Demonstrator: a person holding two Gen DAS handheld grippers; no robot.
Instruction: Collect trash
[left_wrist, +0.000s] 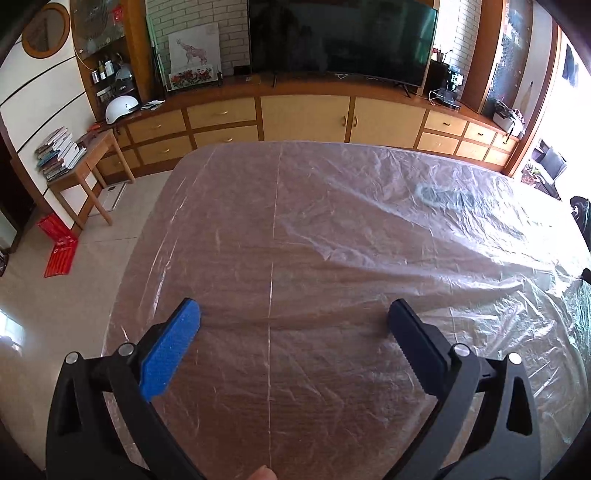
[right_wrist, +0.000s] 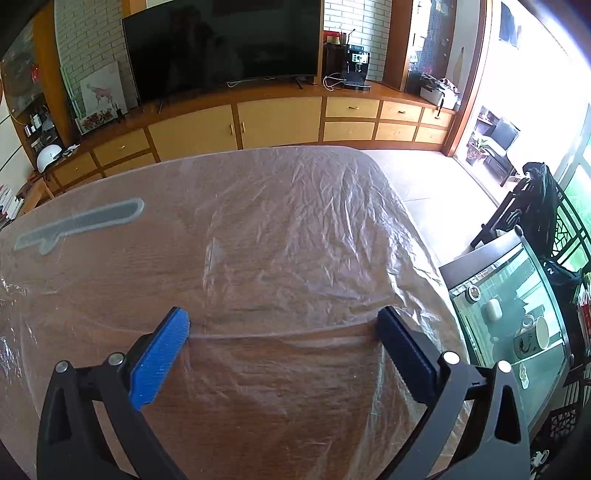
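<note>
A: What does the left wrist view show?

B: The left tongs (left_wrist: 293, 317) are spread wide, released, with nothing between them. They hang over a wooden table (left_wrist: 236, 369) covered by a clear plastic sheet (left_wrist: 369, 206). The sheet is the only likely piece of trash in sight. It lies flat in the near left part and bunches into wrinkles toward the far right. A grey shape (left_wrist: 443, 195) shows through the wrinkled plastic at the far right. A fingertip (left_wrist: 263, 473) pokes in at the bottom edge. Beyond the table stand a wooden cabinet (left_wrist: 306, 118) and a dark television (left_wrist: 340, 37).

A: And the right wrist view?

B: The right tongs (right_wrist: 283, 323) are also released and empty, low over the same sheet (right_wrist: 295, 206). A raised fold of plastic (right_wrist: 280, 334) runs across between the two tips; whether they touch it cannot be told. The sheet drapes over the table's right edge. The grey shape (right_wrist: 81, 223) lies under the plastic at the far left. To the right stands a glass-topped side table (right_wrist: 495, 295) holding a white mug (right_wrist: 542, 332).
</note>
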